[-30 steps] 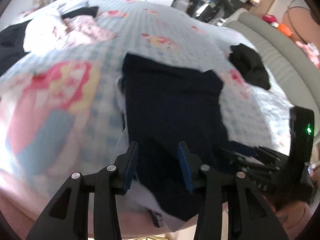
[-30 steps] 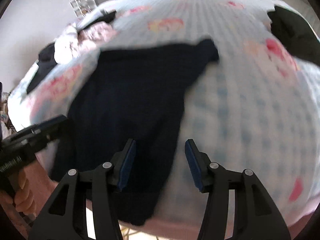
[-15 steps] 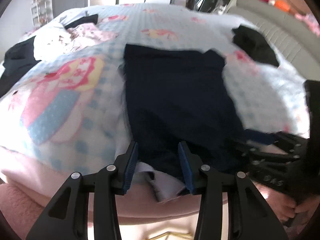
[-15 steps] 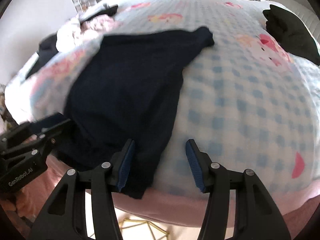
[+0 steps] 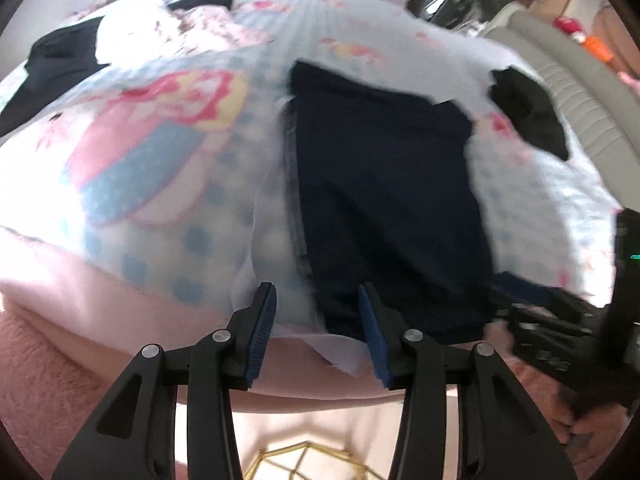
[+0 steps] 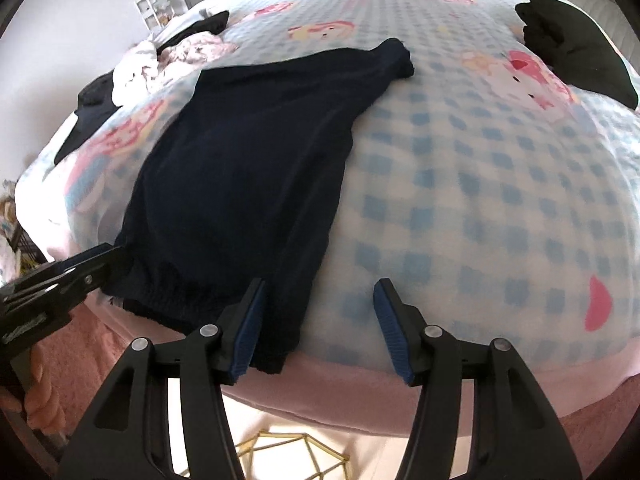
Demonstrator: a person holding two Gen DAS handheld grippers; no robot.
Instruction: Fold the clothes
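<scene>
Right wrist view: the navy garment lies flat on the bed, hem overhanging. The right gripper is opening, empty; the left gripper half-open, empty — closing now could pinch bedspread too.

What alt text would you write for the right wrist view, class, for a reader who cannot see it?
A dark navy garment lies flat on a blue-checked cartoon bedspread, its elastic waistband at the near edge. The right gripper hovers open over that edge, holding nothing, with the left gripper at the waistband's other corner.
</scene>
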